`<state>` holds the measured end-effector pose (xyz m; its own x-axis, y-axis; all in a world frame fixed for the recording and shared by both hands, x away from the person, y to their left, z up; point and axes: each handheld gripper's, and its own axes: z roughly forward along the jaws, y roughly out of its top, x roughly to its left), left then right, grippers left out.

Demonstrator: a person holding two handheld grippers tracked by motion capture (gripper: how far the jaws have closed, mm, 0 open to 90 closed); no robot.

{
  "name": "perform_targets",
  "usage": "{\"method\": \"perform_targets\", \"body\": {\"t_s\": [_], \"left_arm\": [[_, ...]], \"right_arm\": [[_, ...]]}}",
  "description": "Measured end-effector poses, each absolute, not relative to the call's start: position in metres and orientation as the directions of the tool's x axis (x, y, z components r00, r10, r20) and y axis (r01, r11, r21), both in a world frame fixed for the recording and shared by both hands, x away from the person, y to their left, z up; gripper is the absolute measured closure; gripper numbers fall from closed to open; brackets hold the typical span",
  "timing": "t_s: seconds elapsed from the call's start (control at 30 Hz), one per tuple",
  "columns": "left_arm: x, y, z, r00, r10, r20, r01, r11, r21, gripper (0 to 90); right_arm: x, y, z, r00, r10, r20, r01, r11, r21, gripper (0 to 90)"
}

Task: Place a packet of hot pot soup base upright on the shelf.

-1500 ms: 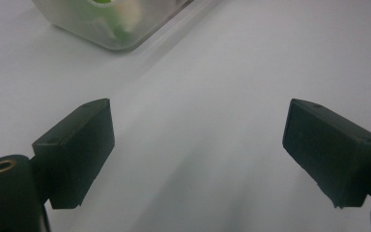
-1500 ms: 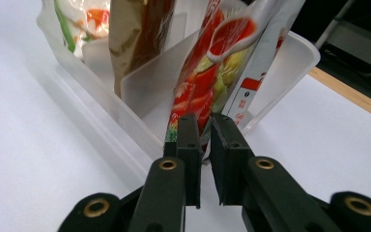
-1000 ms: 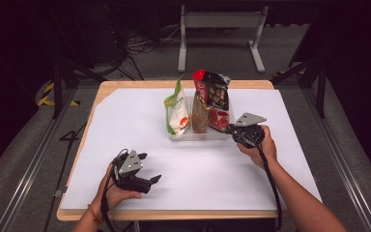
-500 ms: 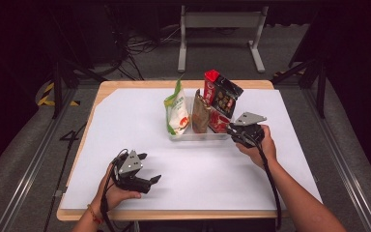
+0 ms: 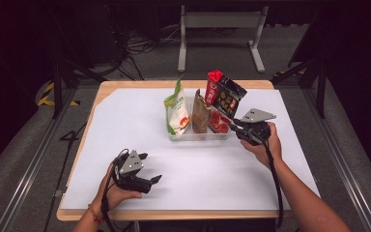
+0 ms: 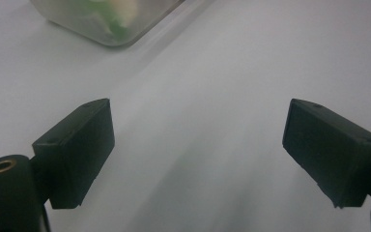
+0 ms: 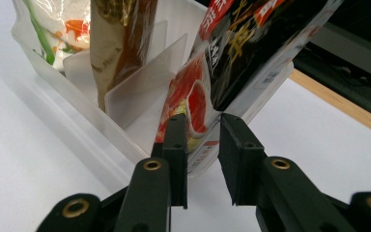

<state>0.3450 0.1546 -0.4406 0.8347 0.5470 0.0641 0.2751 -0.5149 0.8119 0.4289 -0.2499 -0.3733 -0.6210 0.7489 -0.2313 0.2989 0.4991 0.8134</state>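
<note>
A clear divided tray (image 5: 198, 136) stands at the table's middle back and holds three snack bags. A green-and-white bag (image 5: 177, 108) is at its left, a brown bag (image 5: 200, 113) in the middle, and a red-and-black bag (image 5: 226, 96) at the right, leaning out to the right. My right gripper (image 5: 233, 128) is at the tray's right end. Its jaws have just been opening, and in the right gripper view the red-and-black bag's (image 7: 251, 43) lower edge sits loosely between them (image 7: 204, 145). My left gripper (image 5: 150, 167) rests open on the white sheet, front left, with nothing in it (image 6: 198, 145).
A white sheet (image 5: 125, 116) covers the wooden table (image 5: 104, 87). The left gripper view shows the tray's corner (image 6: 101, 24) far ahead. Behind the table stand a metal frame (image 5: 220, 29), cables and dark floor.
The red-and-black bag has tipped over to the right, and its top now leans past the tray's end. The right gripper's jaws have parted a little. The left hand has kept still.
</note>
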Motion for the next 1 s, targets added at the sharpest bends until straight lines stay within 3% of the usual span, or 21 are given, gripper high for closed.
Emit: {"method": "perform_targets", "body": {"t_s": [1.0], "left_arm": [[0.344,0.157,-0.44,0.83,0.554,0.068,0.275,-0.511,0.814,12.0]], "right_arm": [[0.414,-0.259,-0.352,-0.65,0.719,-0.247,0.246,0.506,0.826,70.6]]}}
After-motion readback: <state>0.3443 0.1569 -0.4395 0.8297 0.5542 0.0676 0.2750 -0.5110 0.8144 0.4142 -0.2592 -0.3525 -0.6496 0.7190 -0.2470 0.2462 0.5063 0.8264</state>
